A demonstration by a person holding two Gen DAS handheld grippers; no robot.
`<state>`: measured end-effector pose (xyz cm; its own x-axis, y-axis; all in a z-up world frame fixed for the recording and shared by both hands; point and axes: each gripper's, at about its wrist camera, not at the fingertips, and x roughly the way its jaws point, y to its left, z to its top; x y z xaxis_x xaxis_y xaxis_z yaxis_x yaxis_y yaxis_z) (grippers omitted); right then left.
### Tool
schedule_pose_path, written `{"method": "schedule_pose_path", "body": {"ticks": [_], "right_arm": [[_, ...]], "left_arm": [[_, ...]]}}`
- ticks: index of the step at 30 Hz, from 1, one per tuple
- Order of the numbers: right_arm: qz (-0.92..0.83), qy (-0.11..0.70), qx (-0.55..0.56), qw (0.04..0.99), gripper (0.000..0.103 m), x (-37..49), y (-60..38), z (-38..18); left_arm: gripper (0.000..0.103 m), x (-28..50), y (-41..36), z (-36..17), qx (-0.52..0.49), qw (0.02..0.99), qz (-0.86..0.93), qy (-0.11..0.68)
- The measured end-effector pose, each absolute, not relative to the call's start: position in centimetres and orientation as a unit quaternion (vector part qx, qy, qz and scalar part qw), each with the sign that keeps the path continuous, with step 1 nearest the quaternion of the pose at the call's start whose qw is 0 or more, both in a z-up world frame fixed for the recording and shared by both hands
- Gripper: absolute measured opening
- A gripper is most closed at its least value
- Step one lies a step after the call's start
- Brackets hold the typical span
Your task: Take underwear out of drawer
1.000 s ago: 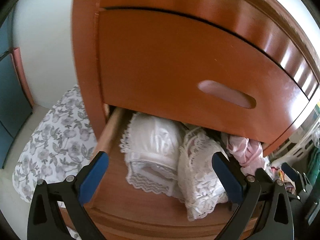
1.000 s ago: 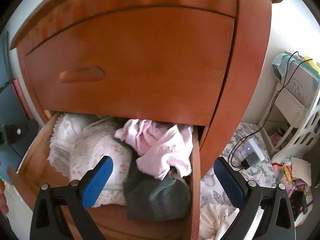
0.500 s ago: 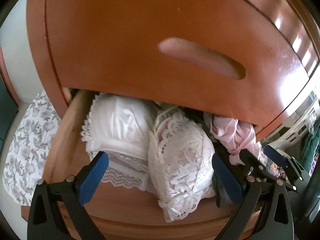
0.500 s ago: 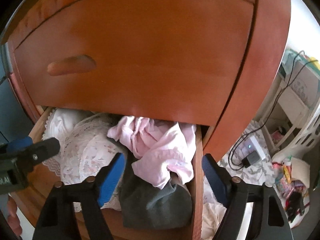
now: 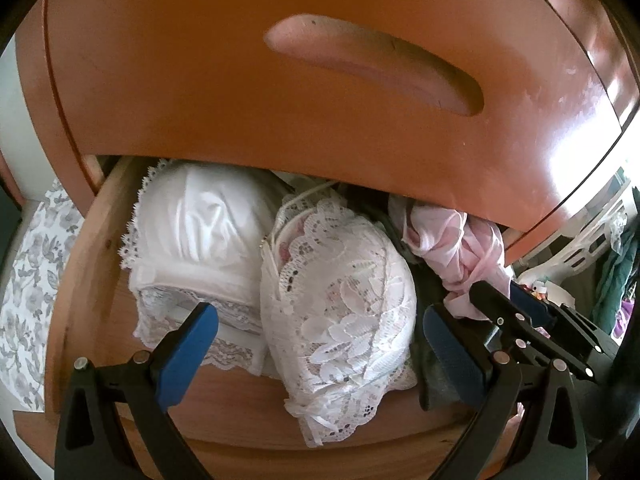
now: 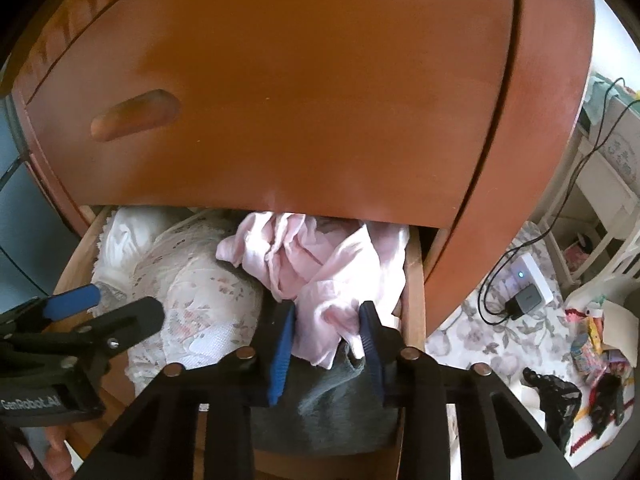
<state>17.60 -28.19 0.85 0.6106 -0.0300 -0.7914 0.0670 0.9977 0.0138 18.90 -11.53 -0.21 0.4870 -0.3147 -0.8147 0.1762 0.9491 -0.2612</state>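
The bottom drawer point(image 5: 76, 280) of a reddish wooden chest is pulled out. A crumpled pink underwear point(image 6: 320, 256) lies at its right end on a grey garment point(image 6: 332, 400). My right gripper point(image 6: 326, 316) has its blue-padded fingers pressed in on a fold of the pink underwear point(image 5: 452, 240). My left gripper point(image 5: 318, 314) stands wide open just above a white lace bra point(image 5: 344, 304), beside a plain white padded piece point(image 5: 200, 224). The left gripper point(image 6: 124, 300) also shows at the left edge of the right wrist view, and the right gripper point(image 5: 504, 294) at the right of the left wrist view.
The shut drawer front point(image 5: 240, 80) above overhangs the back of the open drawer. A floral mat point(image 6: 480, 320) lies on the floor to the right with a charger and cable point(image 6: 524, 300) and scattered clutter point(image 6: 592, 360). A person's fingers point(image 6: 56, 448) show at lower left.
Both grippers have moved down and in toward the drawer. The right gripper's fingers went from wide open to pinched on the pink underwear. The left stayed open.
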Motion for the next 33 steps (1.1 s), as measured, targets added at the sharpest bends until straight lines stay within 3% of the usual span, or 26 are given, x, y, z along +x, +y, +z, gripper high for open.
{"method": "schedule_pose_path", "body": {"ticks": [7,12,20,33], "right_arm": [[-0.016,0.427,0.025,0.904,0.017,17.0,-28.0,0.9],[-0.004,0.418,0.045,0.907,0.015,16.4,-28.5,0.9],[-0.001,0.415,0.059,0.908,0.015,16.2,-29.3,0.7],[0.012,0.411,0.064,0.909,0.015,15.7,-28.7,1.5]], "left_arm": [[0.101,19.1,-13.0,-1.2,-0.064,0.857,-0.150,0.488],[0.081,19.2,-14.1,-1.9,-0.060,0.849,-0.159,0.501],[0.080,19.3,-16.5,-2.7,-0.033,0.849,-0.154,0.504],[0.042,18.8,-15.9,-1.2,-0.057,0.866,-0.172,0.467]]}}
